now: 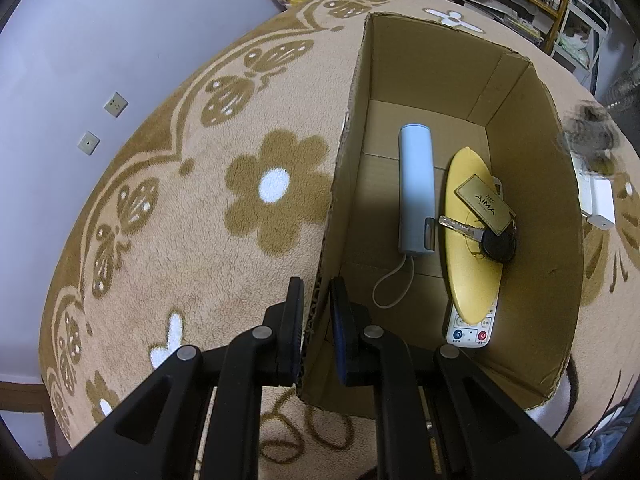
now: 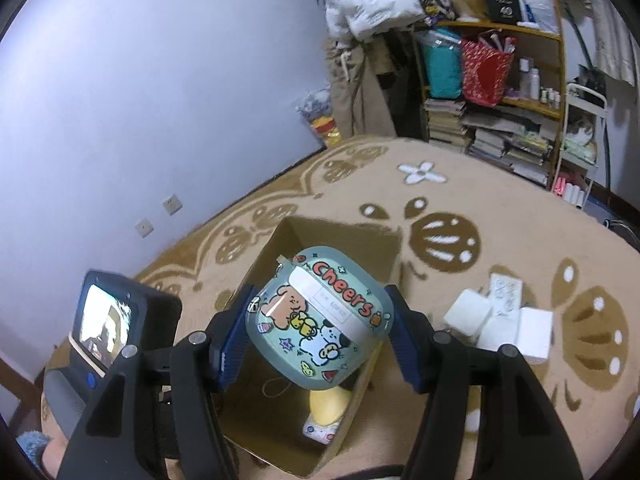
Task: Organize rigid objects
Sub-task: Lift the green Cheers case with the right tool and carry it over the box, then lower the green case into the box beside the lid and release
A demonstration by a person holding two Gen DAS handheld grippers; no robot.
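An open cardboard box stands on a tan flowered blanket. My left gripper is shut on the box's near left wall. Inside lie a pale blue tube with a cord, a yellow oval piece over a white remote, and a key with a gold tag. In the right wrist view my right gripper is shut on a pale green case with cartoon art reading "Cheers", held above the box.
Several white blocks lie on the blanket right of the box; a white block shows past its right wall. The other gripper's screen unit is at left. A cluttered shelf and wall stand behind.
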